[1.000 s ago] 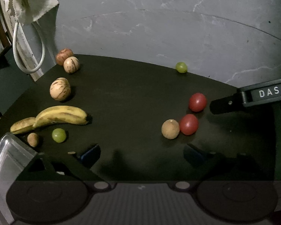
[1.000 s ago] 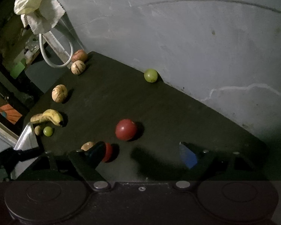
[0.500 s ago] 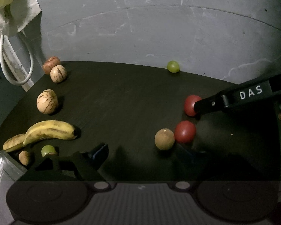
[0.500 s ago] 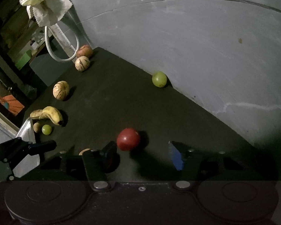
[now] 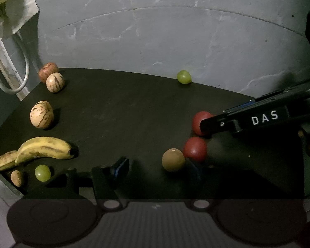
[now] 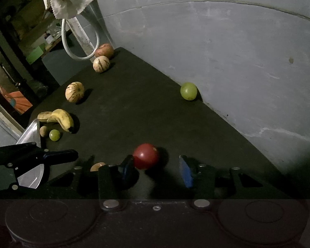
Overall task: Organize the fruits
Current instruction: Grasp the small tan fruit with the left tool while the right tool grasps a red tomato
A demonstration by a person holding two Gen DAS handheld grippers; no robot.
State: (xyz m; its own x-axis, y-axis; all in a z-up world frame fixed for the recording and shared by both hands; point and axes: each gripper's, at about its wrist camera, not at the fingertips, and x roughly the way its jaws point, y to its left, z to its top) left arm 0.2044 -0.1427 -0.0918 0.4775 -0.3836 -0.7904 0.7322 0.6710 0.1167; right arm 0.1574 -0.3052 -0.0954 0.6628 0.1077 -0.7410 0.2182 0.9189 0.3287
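Your right gripper [image 6: 157, 170] has its fingers spread around a red tomato [image 6: 146, 156]; the left pad [image 6: 127, 168] is just beside the tomato, the right pad [image 6: 186, 171] apart from it, nothing pinched. In the left wrist view that gripper comes in from 3 o'clock, its tip over the same tomato. A second tomato [image 5: 195, 149] sits just at 6 o'clock of the first, touching a brown fruit [image 5: 173, 159] at its 8 o'clock. Your left gripper [image 5: 157, 166] is spread too, holding nothing, the brown fruit just ahead between its fingers. On the dark table [image 5: 117, 111]: a grape [image 5: 184, 76] at 12 o'clock by the wall, two striped fruits [image 5: 41, 114] at 9–10 o'clock, an apple [image 5: 48, 72] behind them, bananas [image 5: 44, 149] at 8 o'clock, with another grape [image 5: 42, 172] and a small brown nut [image 5: 17, 178] beside a metal tray [image 6: 31, 132]
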